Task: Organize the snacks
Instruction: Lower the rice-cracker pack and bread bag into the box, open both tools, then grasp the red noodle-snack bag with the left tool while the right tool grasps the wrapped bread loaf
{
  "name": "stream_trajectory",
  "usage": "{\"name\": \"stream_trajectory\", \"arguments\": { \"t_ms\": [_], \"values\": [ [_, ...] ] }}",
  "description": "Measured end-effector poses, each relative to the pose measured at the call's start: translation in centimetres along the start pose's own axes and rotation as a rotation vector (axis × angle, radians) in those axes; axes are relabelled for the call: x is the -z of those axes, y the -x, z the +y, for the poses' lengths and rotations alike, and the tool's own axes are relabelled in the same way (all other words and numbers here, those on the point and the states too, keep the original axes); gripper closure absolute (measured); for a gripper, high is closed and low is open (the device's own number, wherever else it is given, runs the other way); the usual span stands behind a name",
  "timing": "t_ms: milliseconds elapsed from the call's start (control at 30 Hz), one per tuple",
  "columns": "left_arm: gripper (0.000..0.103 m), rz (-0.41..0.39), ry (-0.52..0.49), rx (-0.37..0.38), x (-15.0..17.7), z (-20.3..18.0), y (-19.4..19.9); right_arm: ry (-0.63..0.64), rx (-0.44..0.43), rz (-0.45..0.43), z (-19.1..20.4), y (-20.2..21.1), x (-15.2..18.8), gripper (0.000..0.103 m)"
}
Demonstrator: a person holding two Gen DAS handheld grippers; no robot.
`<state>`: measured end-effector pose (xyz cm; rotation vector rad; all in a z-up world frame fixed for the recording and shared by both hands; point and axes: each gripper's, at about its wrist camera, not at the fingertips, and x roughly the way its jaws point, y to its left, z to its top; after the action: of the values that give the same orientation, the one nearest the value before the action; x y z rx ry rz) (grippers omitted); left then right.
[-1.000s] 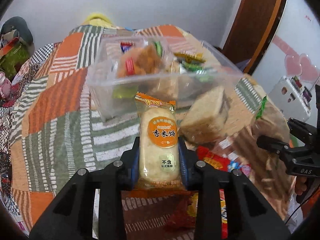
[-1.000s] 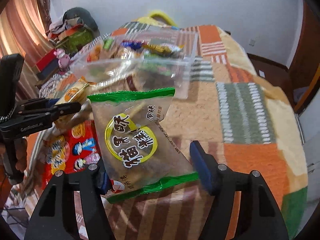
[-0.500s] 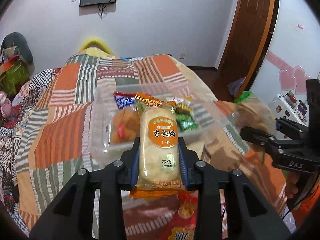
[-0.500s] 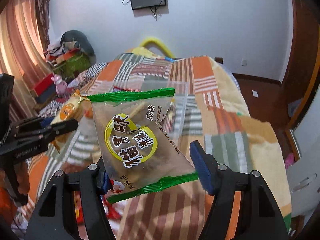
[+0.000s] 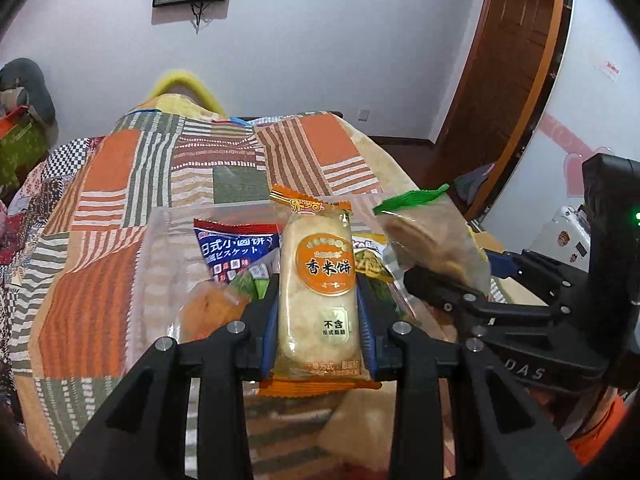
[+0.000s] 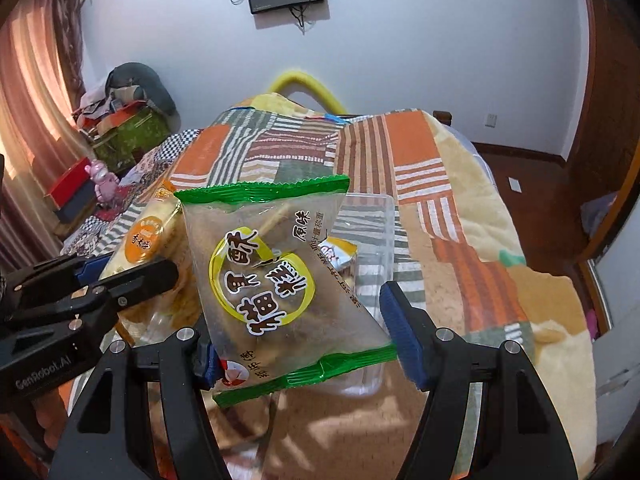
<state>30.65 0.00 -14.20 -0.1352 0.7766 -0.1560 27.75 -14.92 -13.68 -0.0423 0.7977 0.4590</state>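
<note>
left gripper clamps an orange cracker packet; right gripper, partly open, holds a green-edged packet above the clear box.

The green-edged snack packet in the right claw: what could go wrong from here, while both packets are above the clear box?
1. The green-edged packet sits askew in the right claw; only its left side visibly touches a pad, so it might slip out early.
2. The left claw, shut on the orange rice cracker packet, is close beside it over the clear box; the claws could collide.
3. The box already holds snacks, so a drop may land badly.
</note>
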Motion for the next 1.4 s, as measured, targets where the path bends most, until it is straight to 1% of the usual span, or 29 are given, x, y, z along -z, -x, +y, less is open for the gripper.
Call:
{"name": "stream_trajectory", "arguments": {
  "t_ms": [167, 367, 433, 500, 567, 600, 667, 833, 933, 1033, 1167, 1267, 1400],
  "values": [
    [0.07, 0.03, 0.013, 0.004, -0.3, 0.1, -1.8, 0.01, -0.005, 0.019, -0.2, -1.0, -0.3, 0.038],
    [0.069, 0.043, 0.002, -0.009, -0.4, 0.0, -2.6, 0.035, 0.006, 0.017, -0.4, -1.1, -0.6, 0.036],
    [0.065, 0.05, 0.006, -0.004, -0.3, 0.1, -2.5, 0.036, 0.001, 0.022, -0.5, -1.0, -0.7, 0.035],
    [0.057, 0.048, 0.012, -0.001, -0.3, 0.2, -2.2, 0.032, -0.005, 0.031, -0.7, -0.9, -0.7, 0.034],
    [0.052, 0.042, 0.015, 0.001, -0.2, 0.2, -1.7, 0.023, -0.015, 0.038, -0.9, -0.9, -0.9, 0.032],
    [0.046, 0.038, 0.016, -0.008, -0.2, 0.1, -1.4, 0.019, -0.019, 0.037, -1.0, -0.7, -0.8, 0.032],
    [0.041, 0.021, 0.013, -0.019, -0.1, 0.0, -0.7, 0.02, -0.023, 0.031, -1.0, -0.4, -0.8, 0.032],
    [0.037, 0.005, -0.004, -0.031, 0.3, -0.3, 1.3, 0.061, -0.001, -0.001, -0.3, 1.5, -0.7, 0.025],
    [0.035, -0.003, -0.012, -0.04, 0.7, -0.1, 2.7, 0.07, -0.014, -0.011, 0.0, 2.5, -0.4, 0.022],
    [0.034, -0.001, -0.021, -0.05, 1.6, 0.3, 4.1, 0.057, -0.041, 0.003, 0.3, 3.3, 0.7, 0.018],
    [0.034, 0.018, -0.019, -0.061, 3.2, 1.2, 5.3, 0.043, -0.076, 0.045, 0.9, 3.5, 2.8, 0.016],
    [0.034, 0.043, -0.019, -0.075, 4.8, 2.2, 5.9, 0.047, -0.084, 0.099, 1.9, 2.6, 4.3, 0.016],
    [0.034, 0.079, -0.025, -0.091, 7.1, 3.4, 6.1, 0.031, -0.084, 0.15, 3.3, 1.1, 4.8, 0.016]
  ]
}}
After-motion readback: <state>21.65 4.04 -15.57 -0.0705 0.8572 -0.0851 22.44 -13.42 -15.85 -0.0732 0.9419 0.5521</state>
